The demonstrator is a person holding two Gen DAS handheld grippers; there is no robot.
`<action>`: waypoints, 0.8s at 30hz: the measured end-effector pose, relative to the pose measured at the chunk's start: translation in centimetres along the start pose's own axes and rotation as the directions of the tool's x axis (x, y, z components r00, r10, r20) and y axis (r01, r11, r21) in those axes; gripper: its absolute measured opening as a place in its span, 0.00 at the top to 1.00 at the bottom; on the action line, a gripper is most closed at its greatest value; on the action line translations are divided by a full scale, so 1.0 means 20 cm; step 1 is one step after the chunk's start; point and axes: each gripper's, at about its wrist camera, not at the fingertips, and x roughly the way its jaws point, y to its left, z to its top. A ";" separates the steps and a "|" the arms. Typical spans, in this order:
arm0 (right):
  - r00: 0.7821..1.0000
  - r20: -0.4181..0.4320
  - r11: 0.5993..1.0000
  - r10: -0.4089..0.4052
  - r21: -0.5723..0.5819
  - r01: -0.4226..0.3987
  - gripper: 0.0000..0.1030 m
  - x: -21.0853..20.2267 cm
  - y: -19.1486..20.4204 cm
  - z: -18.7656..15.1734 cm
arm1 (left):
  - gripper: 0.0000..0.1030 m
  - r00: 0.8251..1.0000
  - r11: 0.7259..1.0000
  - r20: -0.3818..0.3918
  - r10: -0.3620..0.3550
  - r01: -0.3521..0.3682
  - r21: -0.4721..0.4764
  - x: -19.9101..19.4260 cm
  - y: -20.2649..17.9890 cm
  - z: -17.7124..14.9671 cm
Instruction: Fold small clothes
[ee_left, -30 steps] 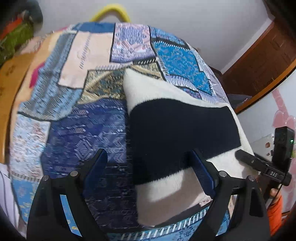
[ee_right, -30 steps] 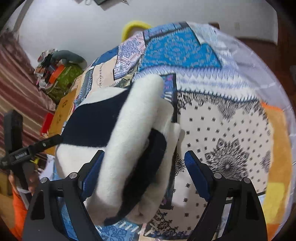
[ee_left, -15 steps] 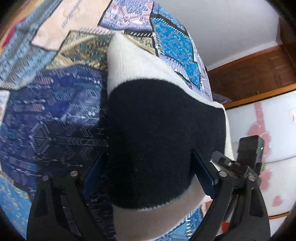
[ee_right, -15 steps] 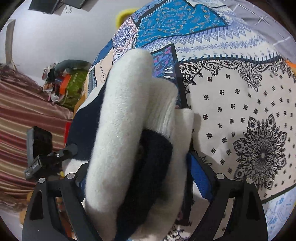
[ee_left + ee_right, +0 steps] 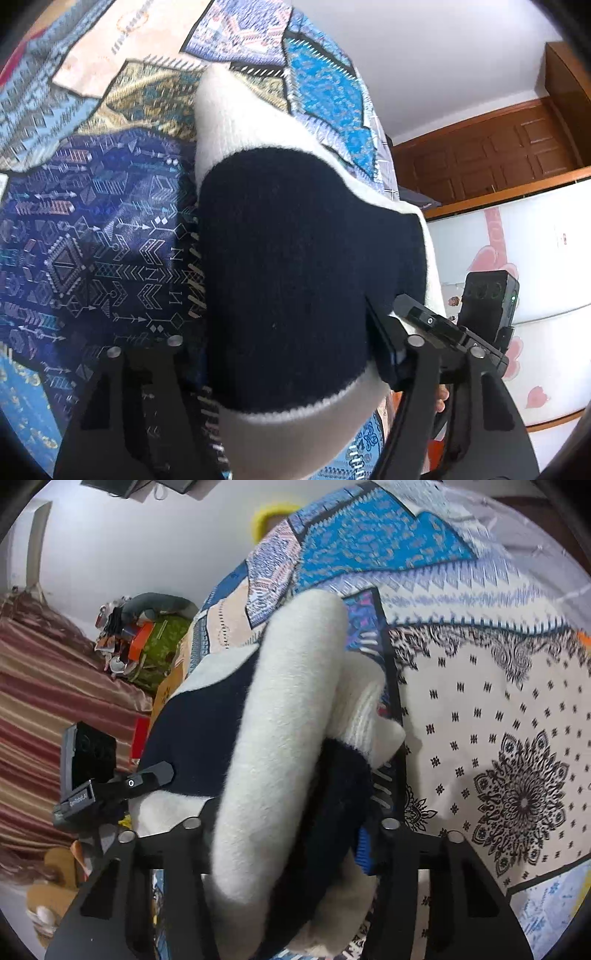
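Observation:
A folded white and navy striped knit garment (image 5: 295, 266) lies on a patchwork bedspread (image 5: 85, 236). My left gripper (image 5: 284, 350) is shut on its near edge, one finger on each side of the fold. In the right wrist view the same garment (image 5: 280, 746) is a thick bundle. My right gripper (image 5: 288, 830) is shut on its other end. Each gripper shows in the other's view: the right one (image 5: 443, 332) at the garment's far side, the left one (image 5: 110, 786) at the left.
The bedspread (image 5: 498, 720) spreads wide to the right of the garment. A wooden door (image 5: 498, 155) and a white cabinet (image 5: 535, 258) stand beyond the bed. A cluttered pile (image 5: 140, 642) and a striped curtain (image 5: 44, 709) lie to the left.
Both grippers have moved in over the garment and closed on it. The garment now fills the space between the fingers of each gripper.

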 end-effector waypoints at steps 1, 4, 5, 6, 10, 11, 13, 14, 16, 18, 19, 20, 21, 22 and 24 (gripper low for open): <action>1.000 0.007 1.000 0.003 -0.008 -0.003 0.58 -0.01 0.02 0.00 | 0.36 1.000 1.000 0.010 0.005 -0.005 0.011 -0.02 -0.02 0.00; 1.000 0.022 0.999 0.015 -0.044 -0.014 0.60 -0.05 0.09 0.01 | 0.37 0.998 0.999 0.056 0.012 -0.015 0.049 -0.13 -0.08 -0.01; 0.999 0.028 0.998 0.018 -0.061 -0.016 0.60 -0.06 0.13 0.01 | 0.37 0.998 0.998 0.068 0.013 -0.017 0.056 -0.16 -0.09 -0.02; 0.999 0.033 0.997 0.023 -0.077 -0.020 0.60 -0.07 0.17 0.02 | 0.37 0.996 0.998 0.085 0.015 -0.021 0.065 -0.21 -0.10 -0.02; 0.997 0.062 0.989 0.047 -0.140 -0.038 0.60 -0.10 0.35 0.03 | 0.37 0.987 0.994 0.161 0.019 -0.036 0.099 -0.42 -0.13 -0.06; 0.996 0.068 0.987 0.051 -0.153 -0.040 0.60 -0.10 0.38 0.04 | 0.37 0.984 0.993 0.178 0.019 -0.039 0.107 -0.47 -0.14 -0.07; 0.995 0.078 0.982 0.064 -0.181 -0.049 0.60 -0.10 0.47 0.04 | 0.37 0.978 0.992 0.208 0.023 -0.048 0.117 -0.57 -0.13 -0.10; 0.994 0.079 0.979 0.072 -0.195 -0.055 0.60 -0.10 0.51 0.04 | 0.37 0.975 0.991 0.222 0.025 -0.053 0.120 -0.62 -0.12 -0.12; 0.994 0.078 0.974 0.081 -0.219 -0.062 0.60 -0.08 0.57 0.03 | 0.37 0.970 0.991 0.243 0.031 -0.061 0.117 -0.70 -0.10 -0.15; 0.994 0.071 0.969 0.085 -0.239 -0.066 0.60 -0.04 0.63 0.02 | 0.37 0.966 0.991 0.257 0.043 -0.074 0.110 -0.75 -0.07 -0.15; 0.994 0.064 0.967 0.088 -0.245 -0.070 0.60 -0.02 0.65 0.01 | 0.37 0.964 0.991 0.261 0.049 -0.079 0.105 -0.78 -0.05 -0.17; 0.994 0.056 0.965 0.089 -0.251 -0.073 0.60 0.01 0.67 0.00 | 0.37 0.963 0.992 0.264 0.057 -0.085 0.096 -0.81 -0.02 -0.19; 0.995 0.049 0.964 0.089 -0.256 -0.074 0.60 0.04 0.68 -0.01 | 0.37 0.963 0.992 0.262 0.063 -0.090 0.089 -0.80 0.01 -0.19; 0.995 0.042 0.963 0.088 -0.258 -0.074 0.60 0.07 0.69 -0.01 | 0.37 0.963 0.992 0.260 0.071 -0.095 0.081 -0.79 0.02 -0.19; 0.996 0.023 0.964 0.084 -0.254 -0.076 0.60 0.14 0.70 -0.02 | 0.37 0.963 0.992 0.253 0.091 -0.110 0.062 -0.79 0.09 -0.22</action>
